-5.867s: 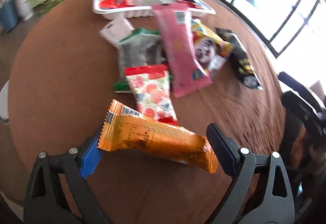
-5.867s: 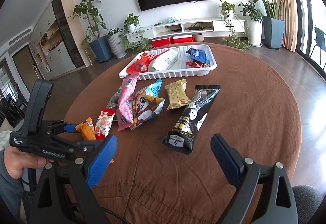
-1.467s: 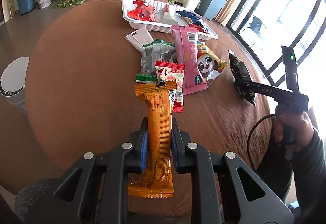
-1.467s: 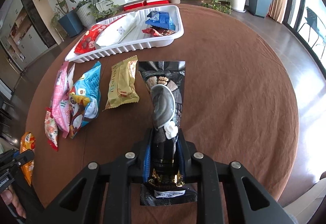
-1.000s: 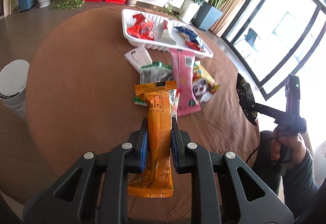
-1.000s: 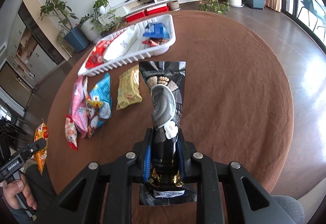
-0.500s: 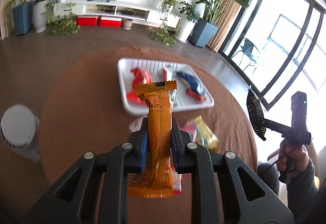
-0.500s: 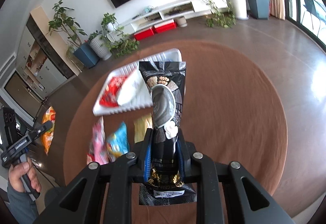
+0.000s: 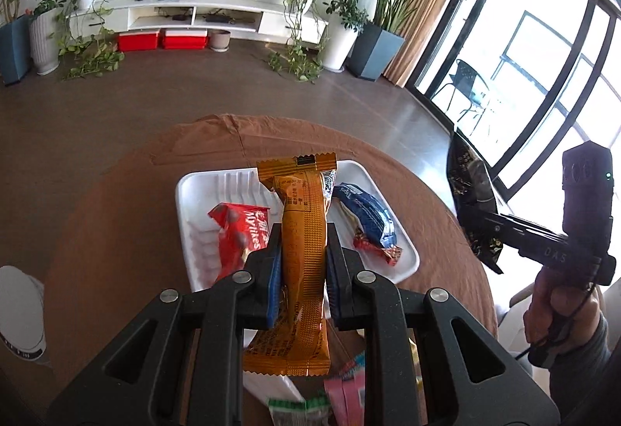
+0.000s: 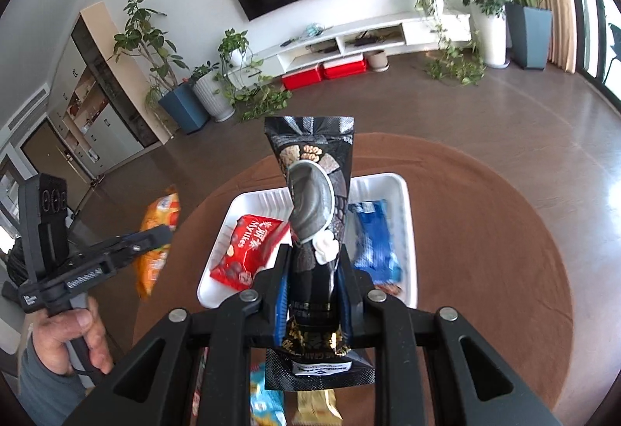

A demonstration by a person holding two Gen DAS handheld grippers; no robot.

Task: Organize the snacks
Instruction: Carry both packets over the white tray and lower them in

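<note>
My left gripper (image 9: 302, 251) is shut on an orange snack bar (image 9: 304, 271) and holds it in the air over the near side of the white tray (image 9: 186, 208). My right gripper (image 10: 312, 271) is shut on a black snack pouch (image 10: 316, 216), also raised above the white tray (image 10: 405, 201). The tray holds a red packet (image 9: 240, 228) and a blue packet (image 9: 368, 216); in the right wrist view they show as the red packet (image 10: 248, 251) and the blue packet (image 10: 374, 239). The black pouch (image 9: 471, 208) shows at the right of the left wrist view.
Round table with brown cloth (image 10: 485, 232). Below the grippers lie loose snacks: a pink packet (image 9: 345, 399), a green-edged packet (image 9: 299, 410), a gold packet (image 10: 316, 408) and a blue bag (image 10: 266, 406). A white round object (image 9: 19, 313) stands left of the table.
Both grippers have risen and moved forward with their snacks, from over the loose pile to above the white tray. Both stay shut.
</note>
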